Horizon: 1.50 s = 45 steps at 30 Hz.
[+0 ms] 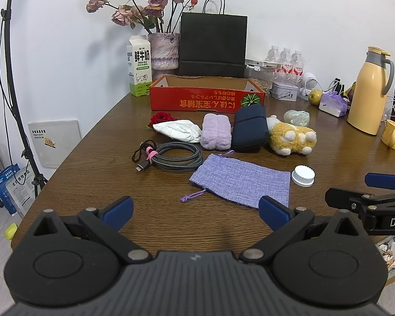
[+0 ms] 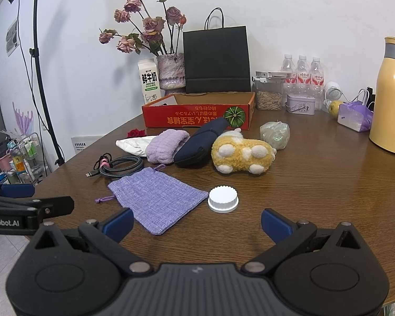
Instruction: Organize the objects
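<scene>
Both grippers hovered over the near table edge with fingers spread wide, holding nothing: the left gripper (image 1: 196, 212) at lower centre of its view, the right gripper (image 2: 197, 223) likewise. Just beyond lay one lilac drawstring pouch (image 1: 241, 183) and one white cap (image 2: 223, 199). Mid-frame sat one coiled cable (image 1: 176, 156), one plush toy (image 2: 243, 154), one navy case (image 1: 248, 127). Behind stood one red cardboard box (image 1: 206, 97) and three water bottles (image 2: 304, 72).

Ahead of the claws, one red box (image 2: 197, 115), one lilac pouch (image 2: 155, 200), one white cap (image 2: 223, 199), one coiled cable (image 2: 121, 167), one plush toy (image 2: 241, 155) and three water bottles (image 2: 302, 75) are counted.
</scene>
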Each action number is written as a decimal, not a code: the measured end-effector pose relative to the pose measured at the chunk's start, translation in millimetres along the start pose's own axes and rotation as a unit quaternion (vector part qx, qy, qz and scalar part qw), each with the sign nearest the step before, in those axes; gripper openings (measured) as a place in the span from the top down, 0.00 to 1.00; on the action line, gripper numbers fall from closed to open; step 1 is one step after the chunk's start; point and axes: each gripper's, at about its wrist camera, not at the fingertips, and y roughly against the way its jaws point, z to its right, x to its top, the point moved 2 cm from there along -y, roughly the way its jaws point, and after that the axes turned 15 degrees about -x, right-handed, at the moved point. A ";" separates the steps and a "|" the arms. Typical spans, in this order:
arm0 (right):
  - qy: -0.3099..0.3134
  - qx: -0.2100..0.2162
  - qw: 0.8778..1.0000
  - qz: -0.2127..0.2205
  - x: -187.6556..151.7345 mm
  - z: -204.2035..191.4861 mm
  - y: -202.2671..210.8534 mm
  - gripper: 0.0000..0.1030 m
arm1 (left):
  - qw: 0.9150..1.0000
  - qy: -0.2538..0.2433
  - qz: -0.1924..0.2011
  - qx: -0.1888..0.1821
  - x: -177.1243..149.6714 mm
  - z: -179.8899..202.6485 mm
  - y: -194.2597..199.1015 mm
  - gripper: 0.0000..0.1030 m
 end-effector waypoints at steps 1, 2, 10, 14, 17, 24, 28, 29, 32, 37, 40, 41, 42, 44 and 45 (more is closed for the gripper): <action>0.000 0.000 1.000 0.000 0.0 0.1 -0.1 0.00 | 1.000 0.000 0.000 0.000 0.0 0.0 0.0 0.00; 0.000 0.000 1.000 0.000 -0.1 0.0 -0.1 0.00 | 1.000 0.000 0.000 0.000 -0.1 0.0 0.0 0.00; 0.000 0.000 1.000 0.000 -0.3 -0.1 -0.5 0.00 | 1.000 0.000 0.000 0.001 -0.1 0.2 -0.1 0.00; 0.000 0.000 1.000 0.000 -0.3 -0.3 -0.4 0.00 | 1.000 0.000 0.000 0.000 -0.2 0.1 -0.1 0.00; 0.000 0.000 1.000 0.000 -0.5 -0.2 -0.7 0.00 | 1.000 0.000 0.000 0.000 -0.2 0.2 -0.1 0.00; 0.002 -0.001 1.000 -0.002 -1.5 -2.0 -0.9 0.00 | 1.000 0.002 -0.002 0.001 -3.2 -1.4 -2.5 0.00; 0.003 0.004 1.000 -0.001 -3.4 -4.6 -3.9 0.00 | 1.000 0.006 0.002 0.004 -3.3 -6.3 -5.0 0.00; 0.004 0.005 1.000 -0.001 -3.6 -5.3 -4.9 0.00 | 1.000 0.006 0.003 0.004 -3.2 -7.6 -5.4 0.00; 0.010 0.001 1.000 -0.001 -3.6 -7.1 -8.5 0.00 | 1.000 0.005 0.002 0.006 -2.4 -10.6 -7.7 0.00; 0.013 0.003 1.000 -0.003 -3.3 -6.0 -18.4 0.00 | 1.000 0.002 -0.006 0.009 -3.3 -15.9 -17.4 0.00; 0.015 0.004 1.000 -0.007 -3.5 -4.4 -26.3 0.00 | 1.000 0.005 -0.012 0.010 -2.9 -20.1 -24.7 0.00; 0.016 0.004 1.000 -0.009 -3.4 -4.4 -29.3 0.00 | 1.000 0.007 -0.014 0.009 -2.4 -21.6 -27.5 0.00; 0.018 0.004 1.000 -0.010 -3.2 -4.1 -32.7 0.00 | 1.000 0.009 -0.016 0.009 -1.8 -22.8 -30.6 0.00; 0.021 0.005 1.000 -0.010 -2.5 -3.2 -38.4 0.00 | 1.000 0.011 -0.021 0.008 -0.3 -24.0 -37.7 0.00; 0.022 0.005 1.000 -0.010 -2.0 -2.6 -41.6 0.00 | 1.000 0.012 -0.024 0.008 0.5 -24.2 -41.5 0.00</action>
